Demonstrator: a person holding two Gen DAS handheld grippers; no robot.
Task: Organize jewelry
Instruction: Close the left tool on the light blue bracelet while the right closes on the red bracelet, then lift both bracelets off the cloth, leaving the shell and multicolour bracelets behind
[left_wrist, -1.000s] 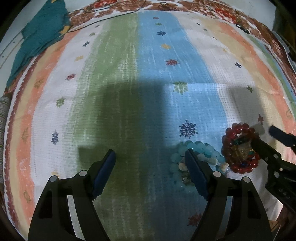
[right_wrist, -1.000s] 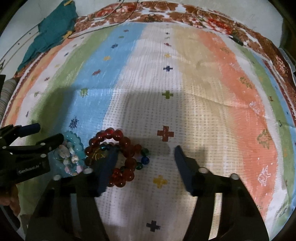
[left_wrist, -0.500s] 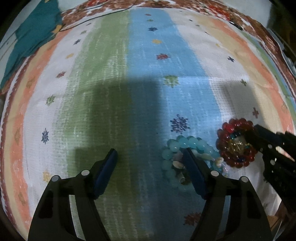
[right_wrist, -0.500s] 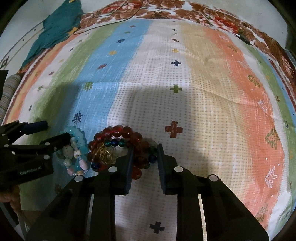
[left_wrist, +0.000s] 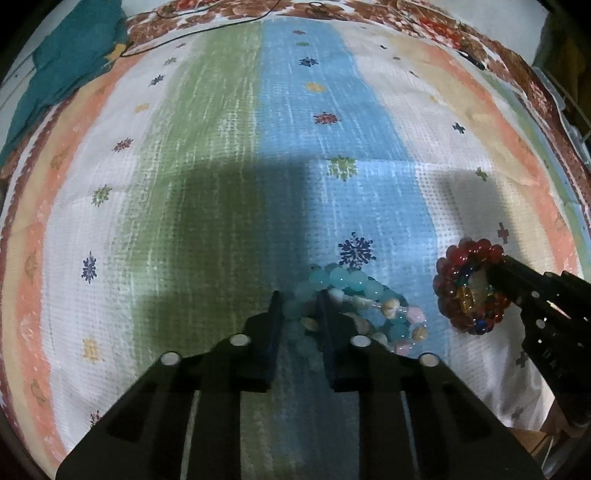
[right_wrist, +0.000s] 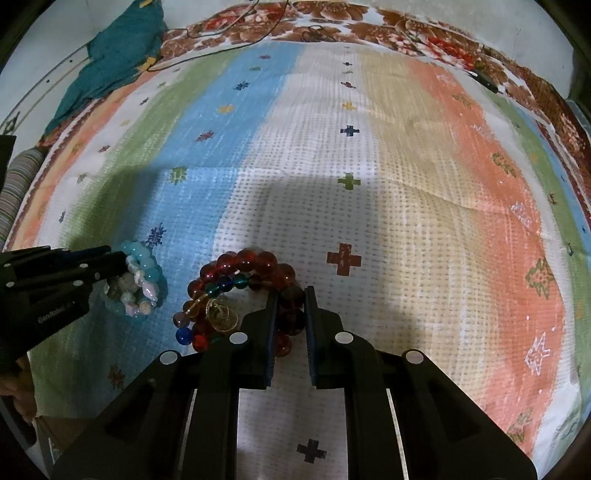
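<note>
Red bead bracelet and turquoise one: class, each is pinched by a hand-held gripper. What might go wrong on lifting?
1. The right hand-held gripper pinches only a few beads of the red bead bracelet; they may slip.
2. The gold wire piece and multicoloured strand inside could snag or drop.
3. The left hand-held gripper, closing on the turquoise bracelet, might drag the shell strand.
</note>
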